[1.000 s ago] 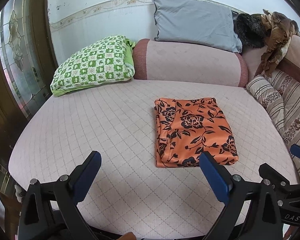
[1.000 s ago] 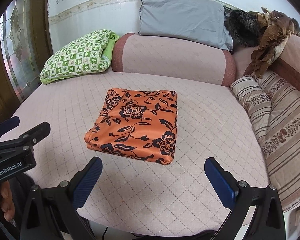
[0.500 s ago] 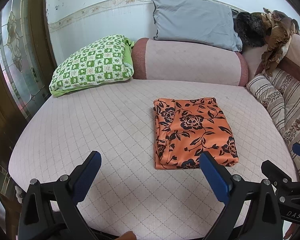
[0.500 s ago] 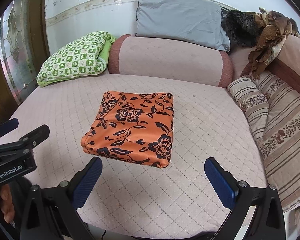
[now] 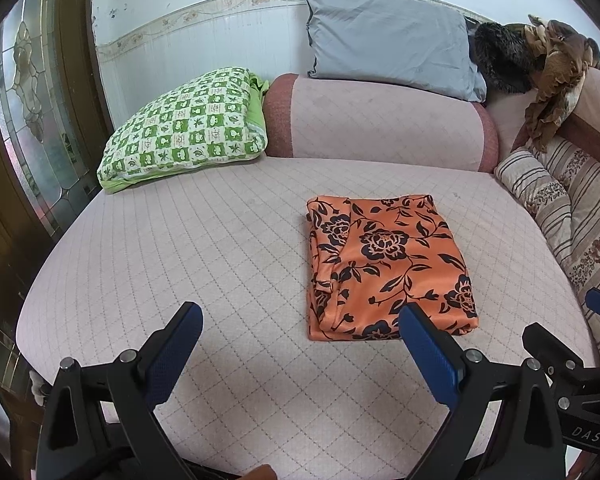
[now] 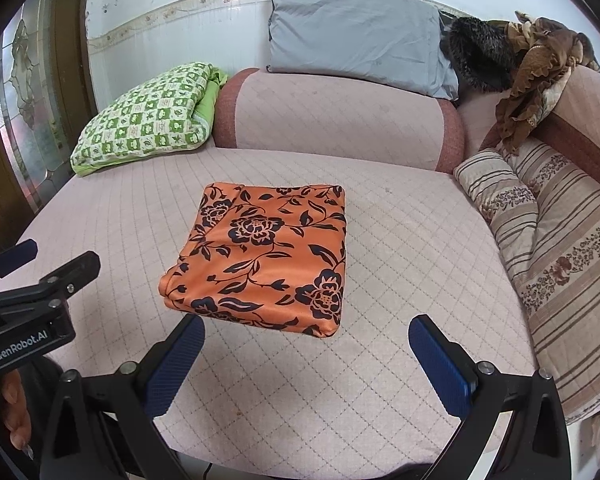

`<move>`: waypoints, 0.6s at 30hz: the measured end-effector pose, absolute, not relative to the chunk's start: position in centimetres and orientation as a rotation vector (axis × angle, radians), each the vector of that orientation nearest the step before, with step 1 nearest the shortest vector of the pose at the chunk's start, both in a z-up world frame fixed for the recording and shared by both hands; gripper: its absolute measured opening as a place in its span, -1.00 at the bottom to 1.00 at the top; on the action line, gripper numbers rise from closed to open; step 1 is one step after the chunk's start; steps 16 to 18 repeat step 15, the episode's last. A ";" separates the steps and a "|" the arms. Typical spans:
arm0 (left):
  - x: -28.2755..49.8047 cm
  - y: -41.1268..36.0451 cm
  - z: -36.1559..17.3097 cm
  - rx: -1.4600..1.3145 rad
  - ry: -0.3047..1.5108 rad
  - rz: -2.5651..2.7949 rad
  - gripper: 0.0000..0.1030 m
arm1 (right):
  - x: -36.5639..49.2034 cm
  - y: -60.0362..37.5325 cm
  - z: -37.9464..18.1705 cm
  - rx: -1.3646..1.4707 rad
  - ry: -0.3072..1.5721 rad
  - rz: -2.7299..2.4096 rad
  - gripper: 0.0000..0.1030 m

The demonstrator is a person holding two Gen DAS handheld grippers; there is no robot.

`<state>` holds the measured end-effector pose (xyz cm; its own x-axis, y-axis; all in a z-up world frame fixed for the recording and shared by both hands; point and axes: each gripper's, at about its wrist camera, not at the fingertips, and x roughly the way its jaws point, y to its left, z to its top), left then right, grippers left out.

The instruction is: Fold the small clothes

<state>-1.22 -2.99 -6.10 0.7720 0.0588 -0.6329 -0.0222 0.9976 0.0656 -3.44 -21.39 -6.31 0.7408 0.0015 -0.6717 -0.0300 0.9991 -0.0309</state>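
Observation:
An orange garment with black flowers (image 5: 384,264) lies folded into a neat rectangle on the pink quilted sofa seat (image 5: 204,248). It also shows in the right wrist view (image 6: 268,252). My left gripper (image 5: 300,340) is open and empty, held back near the seat's front edge, left of the garment's near end. My right gripper (image 6: 308,356) is open and empty, just in front of the garment's near edge. Neither touches the cloth.
A green checked pillow (image 5: 188,128) lies at the back left. A grey pillow (image 5: 388,40) rests on the pink backrest (image 5: 380,120). Striped cushions (image 6: 540,216) and brown clothing (image 6: 540,60) are on the right. A glass door (image 5: 28,100) stands at left.
Both grippers have drifted slightly back and to the side. The folded garment has stayed in place. Both grippers have stayed open.

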 end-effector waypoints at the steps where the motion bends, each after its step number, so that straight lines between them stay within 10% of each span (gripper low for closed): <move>1: -1.1 -2.9 -6.1 0.053 0.689 0.044 0.91 | -3.4 -21.4 -6.3 -0.042 0.736 0.017 1.00; 18: -0.3 -3.7 -5.8 0.057 0.674 0.007 0.91 | -2.7 -21.5 -6.3 -0.036 0.736 0.016 1.00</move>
